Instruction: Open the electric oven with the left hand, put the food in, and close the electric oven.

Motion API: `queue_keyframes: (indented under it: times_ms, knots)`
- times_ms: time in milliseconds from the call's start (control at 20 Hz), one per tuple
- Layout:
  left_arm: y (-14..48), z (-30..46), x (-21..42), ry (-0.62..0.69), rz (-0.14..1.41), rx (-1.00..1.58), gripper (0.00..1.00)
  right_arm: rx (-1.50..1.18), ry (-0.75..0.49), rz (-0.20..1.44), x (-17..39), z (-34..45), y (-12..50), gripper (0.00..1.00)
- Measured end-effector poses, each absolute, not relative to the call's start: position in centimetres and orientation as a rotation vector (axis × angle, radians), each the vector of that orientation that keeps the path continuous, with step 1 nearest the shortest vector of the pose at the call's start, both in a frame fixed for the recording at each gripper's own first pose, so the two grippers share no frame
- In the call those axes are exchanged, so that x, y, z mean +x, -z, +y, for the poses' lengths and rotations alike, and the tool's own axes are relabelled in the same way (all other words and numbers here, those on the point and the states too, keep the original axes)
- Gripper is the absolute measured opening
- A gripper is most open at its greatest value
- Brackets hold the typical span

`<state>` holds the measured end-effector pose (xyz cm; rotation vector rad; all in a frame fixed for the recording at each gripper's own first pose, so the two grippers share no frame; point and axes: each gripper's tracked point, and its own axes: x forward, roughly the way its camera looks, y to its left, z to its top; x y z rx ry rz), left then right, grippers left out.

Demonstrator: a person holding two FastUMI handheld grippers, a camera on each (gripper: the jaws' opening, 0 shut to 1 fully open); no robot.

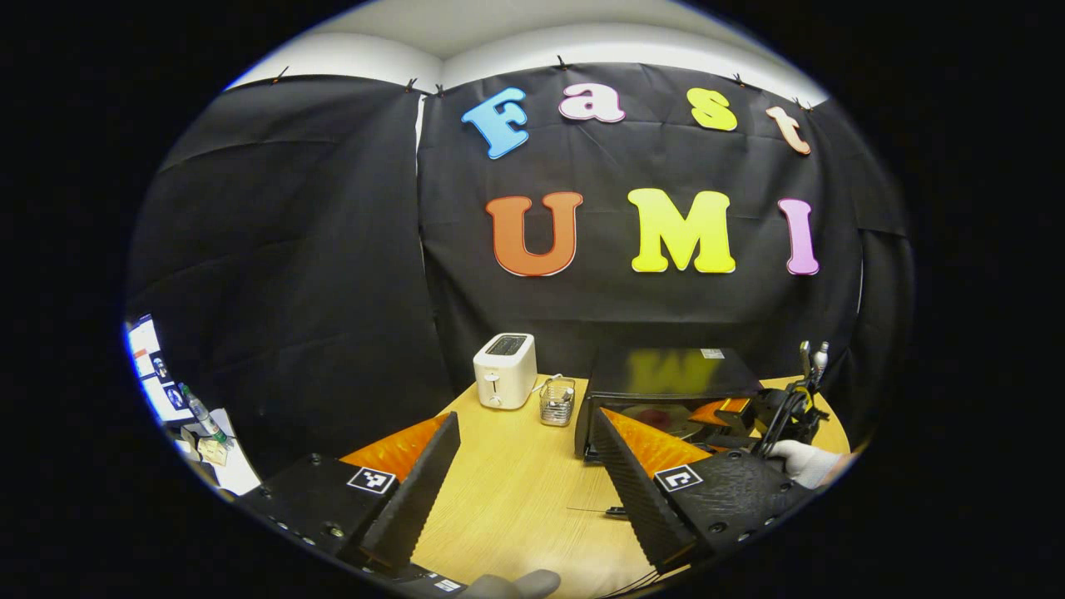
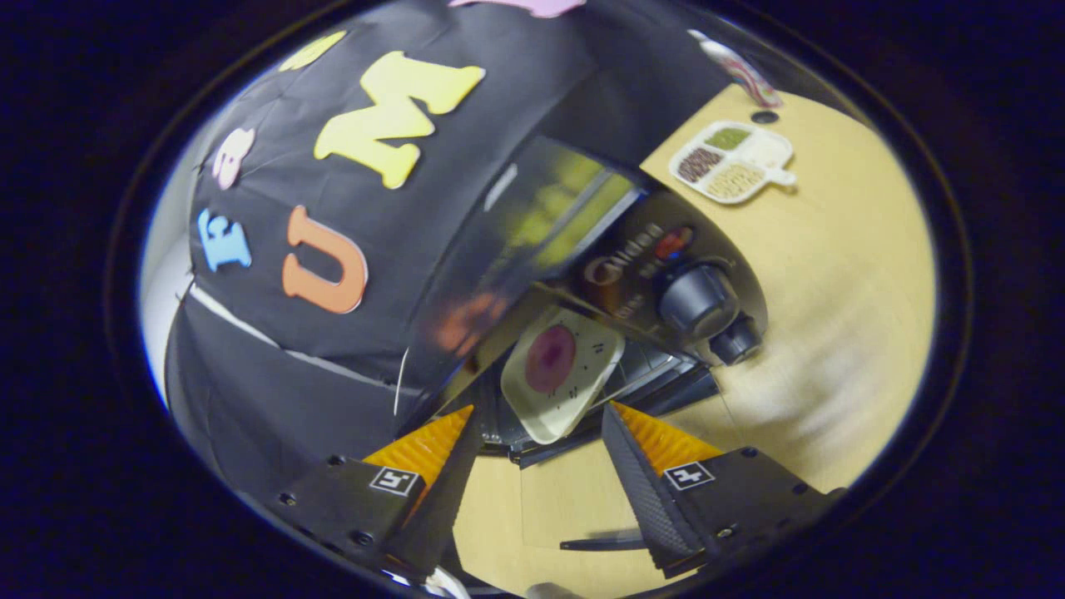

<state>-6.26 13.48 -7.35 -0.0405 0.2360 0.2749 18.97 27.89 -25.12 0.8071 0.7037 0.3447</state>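
Both grippers gape empty (left, right); oven blurred, tray half inside.

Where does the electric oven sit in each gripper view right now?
Left gripper view: electric oven right of centre, behind the left gripper.
Right gripper view: tilted, centre, knobs on the right, a plate of food in its opening.
Shared landmark: wooden table.

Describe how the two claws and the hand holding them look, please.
Left claw: black textured body, two wedge fingers with ribbed inner faces, a square black-and-white marker on each. Right claw has the same build. In the left gripper view, a white glove covers the hand on the other claw, with black cables.
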Motion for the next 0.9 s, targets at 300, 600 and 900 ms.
queue_keyframes:
  times_ms: [300,600,900]
  knots:
    - [7.0,14.8,-7.8,-0.285,0.189,-0.068,0.97,0.345,-0.427,0.493,15.4,26.6,18.8,0.94]
    - [7.3,14.3,-8.4,-0.227,0.15,-0.084,0.96,0.132,-0.397,0.292,11.3,23.1,12.5,0.95]
    - [9.5,12.5,-7.2,-0.125,0.156,-0.088,0.96,0.041,-0.282,0.196,6.9,17.3,9.0,1.0]
